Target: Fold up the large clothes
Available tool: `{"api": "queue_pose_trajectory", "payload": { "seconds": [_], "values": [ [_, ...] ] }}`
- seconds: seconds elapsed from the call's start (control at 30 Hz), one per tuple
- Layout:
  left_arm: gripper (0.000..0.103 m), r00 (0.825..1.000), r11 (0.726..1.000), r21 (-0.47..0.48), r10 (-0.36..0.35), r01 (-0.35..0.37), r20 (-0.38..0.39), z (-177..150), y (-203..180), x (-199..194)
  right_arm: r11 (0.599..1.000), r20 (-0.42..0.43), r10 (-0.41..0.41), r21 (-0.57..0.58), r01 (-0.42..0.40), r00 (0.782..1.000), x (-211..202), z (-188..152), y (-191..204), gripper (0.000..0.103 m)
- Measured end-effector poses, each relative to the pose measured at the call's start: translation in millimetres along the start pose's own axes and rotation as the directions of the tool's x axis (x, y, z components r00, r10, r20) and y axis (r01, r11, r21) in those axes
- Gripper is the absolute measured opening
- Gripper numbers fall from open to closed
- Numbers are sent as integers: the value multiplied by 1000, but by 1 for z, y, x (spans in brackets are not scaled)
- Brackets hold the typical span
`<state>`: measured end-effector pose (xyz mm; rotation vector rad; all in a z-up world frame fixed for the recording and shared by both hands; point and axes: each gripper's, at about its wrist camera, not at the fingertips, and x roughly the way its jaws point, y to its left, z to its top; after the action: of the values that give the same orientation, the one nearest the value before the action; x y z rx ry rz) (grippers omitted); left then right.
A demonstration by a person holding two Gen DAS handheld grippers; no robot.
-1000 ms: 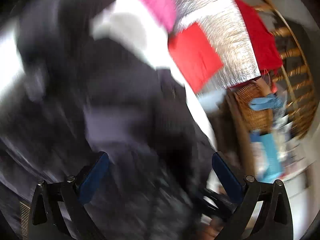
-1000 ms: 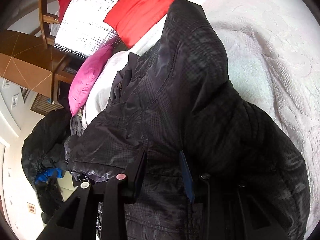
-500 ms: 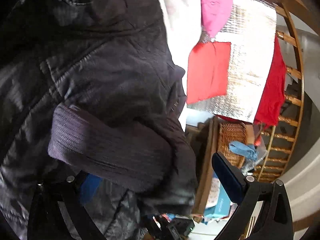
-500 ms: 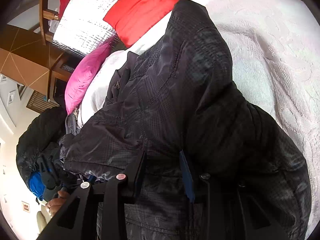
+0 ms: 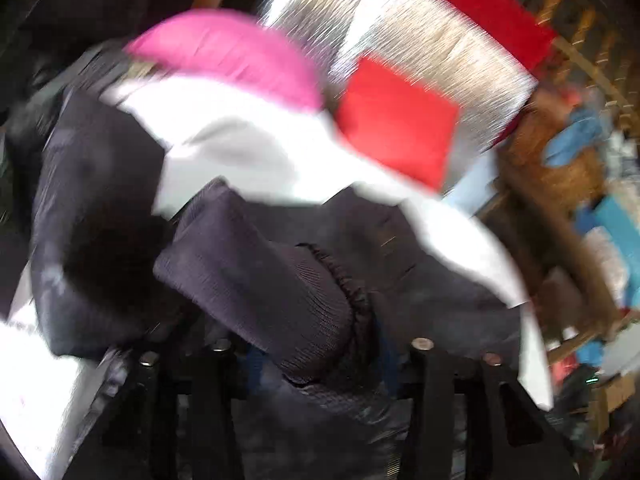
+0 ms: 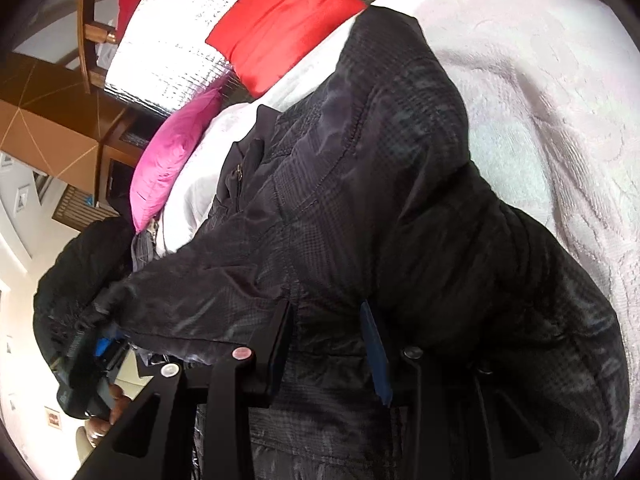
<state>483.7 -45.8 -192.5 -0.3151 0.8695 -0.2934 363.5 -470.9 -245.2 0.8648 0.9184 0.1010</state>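
Your left claw (image 5: pixel 316 354) is closing right now, and the ribbed cuff (image 5: pixel 272 292) of the jacket sleeve already lies between its jaws at the bottom centre of the blurred left view. Whether the pads have bitten yet, you cannot tell. The sleeve runs from that cuff up and to the left across the frame, so its long axis lies diagonally away from the claw; a fold would carry it across the body of the jacket.

Your right claw (image 6: pixel 328 344) sits low in the centre of its own view, jaws partly closed on a pinch of the black jacket (image 6: pixel 360 200), with fabric bunched between the two pads. The jacket fills the middle of that frame and stretches away toward the upper right, lying on the white bedspread (image 6: pixel 560 92). The left claw is the nearer one to the loose sleeve; the right holds the body.

Beyond the jacket, in the upper left of the right view, lie a pink pillow (image 6: pixel 176 152), then a red pillow (image 6: pixel 280 20) against a silver quilted sheet (image 6: pixel 172 40). Another dark garment (image 6: pixel 76 264) is heaped at the left edge. None of these seems to lie in the sleeve's way.
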Motion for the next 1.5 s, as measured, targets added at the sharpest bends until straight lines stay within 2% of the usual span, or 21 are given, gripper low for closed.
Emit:
{"api": "queue_pose_trajectory", "payload": {
  "seconds": [0.07, 0.13, 0.2, 0.3, 0.33, 0.37, 0.47, 0.53, 0.63, 0.7, 0.8, 0.93, 0.97, 1.1, 1.13, 1.2, 1.27, 1.3, 1.33, 1.43, 1.5],
  "values": [
    [62, 995, 996, -48, 68, -72, -74, -5, 19, 12, 1000, -1, 9, 1, -9, 1000, -1, 1, 2, 40],
    [63, 990, 991, -114, 48, -64, -134, -11, 34, 15, 999, 1, 47, 15, -47, 999, -7, 3, 2, 43],
    [67, 991, 989, -142, 11, -31, -137, -18, 43, 7, 995, 59, 96, 20, -98, 994, -27, 8, 4, 67],
    [74, 994, 991, -129, 11, -26, -110, -26, 49, -5, 987, 283, 148, 13, -158, 948, -76, 16, -2, 99],
    [74, 994, 990, -135, 12, -27, -110, -27, 50, -6, 988, 328, 136, 23, -152, 935, -85, 16, -6, 100],
    [74, 993, 989, -145, 10, -27, -118, -28, 54, -4, 991, 373, 99, 43, -123, 923, -92, 20, -13, 100],
    [74, 991, 987, -157, 9, -30, -133, -29, 55, 9, 994, 332, 22, 95, -57, 943, -77, 35, -35, 99],
    [74, 990, 986, -163, 15, -39, -141, -31, 58, 16, 993, 287, -28, 115, -5, 957, -56, 43, -47, 89],
    [74, 992, 988, -148, 32, -50, -122, -31, 49, 24, 991, 177, -35, 130, 12, 984, -19, 50, -55, 61],
    [69, 993, 992, -101, 61, -71, -99, -30, 41, 24, 994, 154, -90, 73, 79, 984, -3, 50, -46, 39],
    [68, 993, 994, -41, 98, -101, -71, -26, 34, 22, 987, 207, -163, 28, 161, 965, -11, 49, -26, 31],
    [69, 972, 977, 61, 210, -204, -107, -31, 26, 39, 957, 242, -274, -29, 289, 931, -7, 47, -17, 31],
    [69, 968, 974, 79, 223, -215, -112, -32, 24, 41, 959, 204, -275, -16, 284, 940, 1, 46, -22, 32],
    [70, 959, 959, 147, 259, -242, -111, -31, 8, 27, 979, 231, -196, 94, 179, 953, -26, 51, -29, 39],
    [70, 963, 959, 154, 253, -237, -95, -30, 5, 20, 984, 294, -170, 105, 145, 940, -45, 50, -26, 44],
    [74, 972, 959, 177, 231, -221, -36, -30, -4, -5, 987, 393, -155, 98, 127, 906, -70, 40, -19, 97],
    [79, 978, 961, 185, 205, -207, 28, -30, -7, -27, 992, 535, -128, 84, 98, 835, -103, 22, -9, 100],
    [82, 980, 965, 175, 183, -194, 75, -30, -4, -43, 997, 567, -82, 44, 69, 819, -113, 13, -2, 100],
    [85, 980, 969, 159, 172, -187, 100, -29, -2, -52, 998, 564, -51, 12, 54, 824, -118, 12, 3, 100],
    [86, 974, 984, 58, 158, -169, 162, -20, 24, -79, 991, 481, -6, -115, 70, 877, -104, -3, 34, 99],
    [86, 957, 979, -34, 204, -201, 208, -10, 52, -99, 982, 432, -9, -167, 90, 902, -89, -11, 50, 98]
  ]
}}
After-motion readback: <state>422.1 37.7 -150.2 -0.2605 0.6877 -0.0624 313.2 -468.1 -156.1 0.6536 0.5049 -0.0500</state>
